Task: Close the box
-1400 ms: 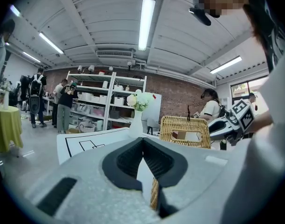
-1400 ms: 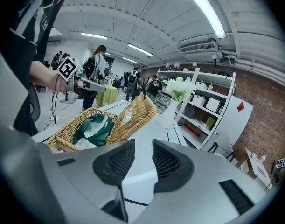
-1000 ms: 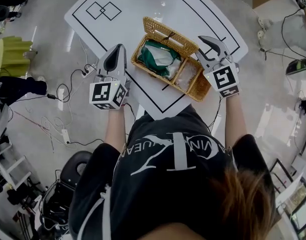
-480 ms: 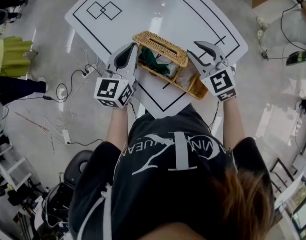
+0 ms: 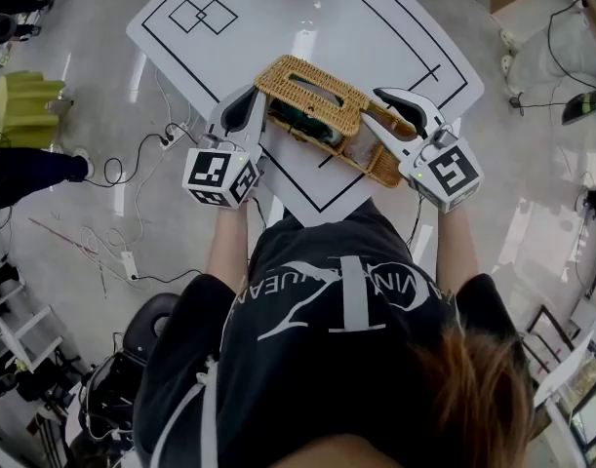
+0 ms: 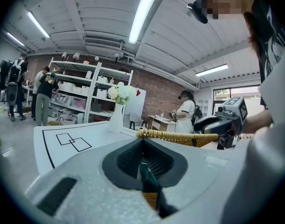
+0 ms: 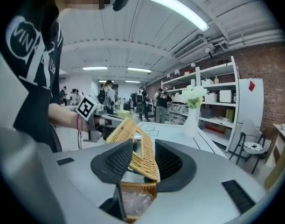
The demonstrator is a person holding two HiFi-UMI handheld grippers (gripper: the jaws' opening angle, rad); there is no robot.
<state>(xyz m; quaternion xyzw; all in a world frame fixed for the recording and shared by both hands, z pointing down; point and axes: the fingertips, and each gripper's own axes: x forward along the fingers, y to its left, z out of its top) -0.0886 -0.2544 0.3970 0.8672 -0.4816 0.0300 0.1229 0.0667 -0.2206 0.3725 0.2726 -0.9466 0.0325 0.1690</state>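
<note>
A wicker box (image 5: pixel 383 167) stands on the white table (image 5: pixel 366 18), its lid (image 5: pixel 312 88) lowered almost flat over the green contents (image 5: pixel 302 125). My left gripper (image 5: pixel 251 96) is shut, with its tip at the box's left end under the lid's edge (image 6: pixel 175 136). My right gripper (image 5: pixel 373 106) is at the box's right end. Its jaws have just been opening, and in the right gripper view the lid (image 7: pixel 135 132) runs loosely between the fingers of the right gripper (image 7: pixel 140 157). A clear bag (image 7: pixel 135 200) shows inside the box below them.
Black lines mark the table (image 6: pixel 67 141). A white vase with flowers (image 6: pixel 116 118) stands at its far side. Cables trail over the floor (image 5: pixel 112 183) to the left. Shelves and people stand in the background.
The lid has swung down from upright to nearly flat over the box. My left gripper has come in to the box's left end. My right gripper's jaws have spread around the lid.
</note>
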